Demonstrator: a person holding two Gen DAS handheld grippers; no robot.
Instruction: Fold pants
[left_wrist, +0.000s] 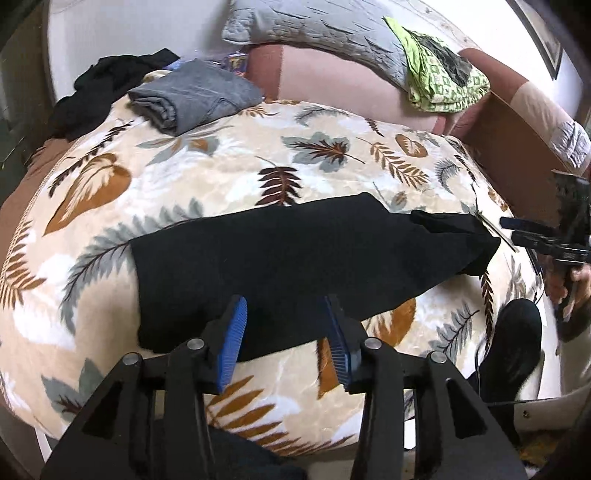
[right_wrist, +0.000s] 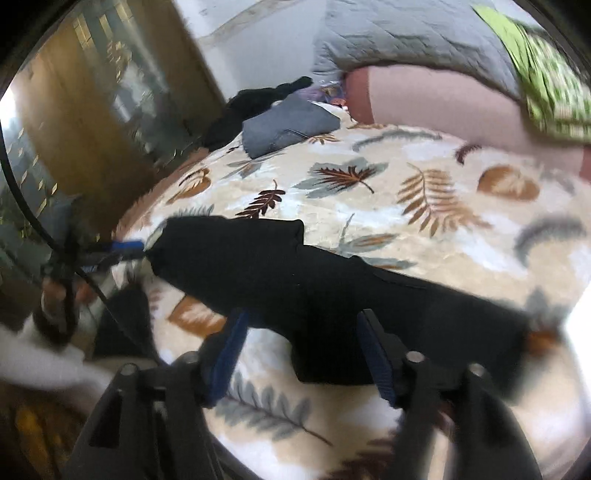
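- We see the black pants (left_wrist: 280, 254) lying lengthwise across the leaf-print bed (left_wrist: 221, 162);
- our left gripper (left_wrist: 284, 332) and right gripper (right_wrist: 299, 350) hang released, grasping nothing;
- risk: regrasping one layer only could unravel the fold.

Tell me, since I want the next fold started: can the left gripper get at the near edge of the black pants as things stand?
Probably yes. The left gripper is open right over the near edge of the black pants, which lie flat on the leaf-print blanket with nothing between.

Both the left gripper (left_wrist: 282, 328) and right gripper (right_wrist: 301, 343) tilt downward, jaws parted, empty.
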